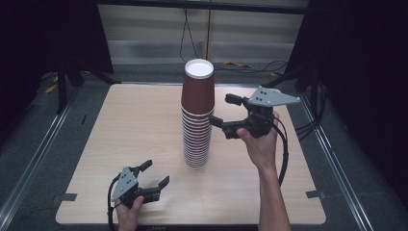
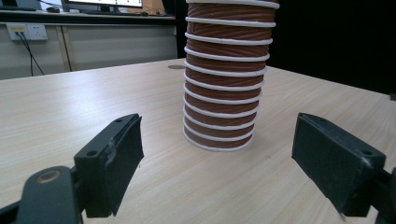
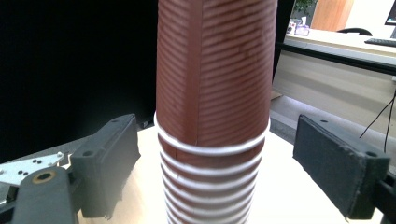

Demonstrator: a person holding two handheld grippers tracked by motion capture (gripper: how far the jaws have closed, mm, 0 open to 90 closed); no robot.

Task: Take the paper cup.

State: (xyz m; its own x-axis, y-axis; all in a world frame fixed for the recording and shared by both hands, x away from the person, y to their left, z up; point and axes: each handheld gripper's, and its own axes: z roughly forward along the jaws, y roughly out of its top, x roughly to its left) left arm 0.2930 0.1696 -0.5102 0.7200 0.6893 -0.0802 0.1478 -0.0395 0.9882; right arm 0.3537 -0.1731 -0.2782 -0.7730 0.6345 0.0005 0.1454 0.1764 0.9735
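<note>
A tall stack of brown ribbed paper cups with white rims stands upright in the middle of the wooden table. Its top cup sticks out well above the others. My right gripper is raised just right of the stack at upper-cup height, open, and a hand holds it. In the right gripper view its jaws flank the top cup without touching it. My left gripper is near the front left edge, open and empty. It faces the stack's base, which stands some way beyond the jaws.
Cables lie on the floor beyond the table's far edge. Dark stands rise at the back left, and metal rails run along both sides of the table. A wall socket shows in the left gripper view.
</note>
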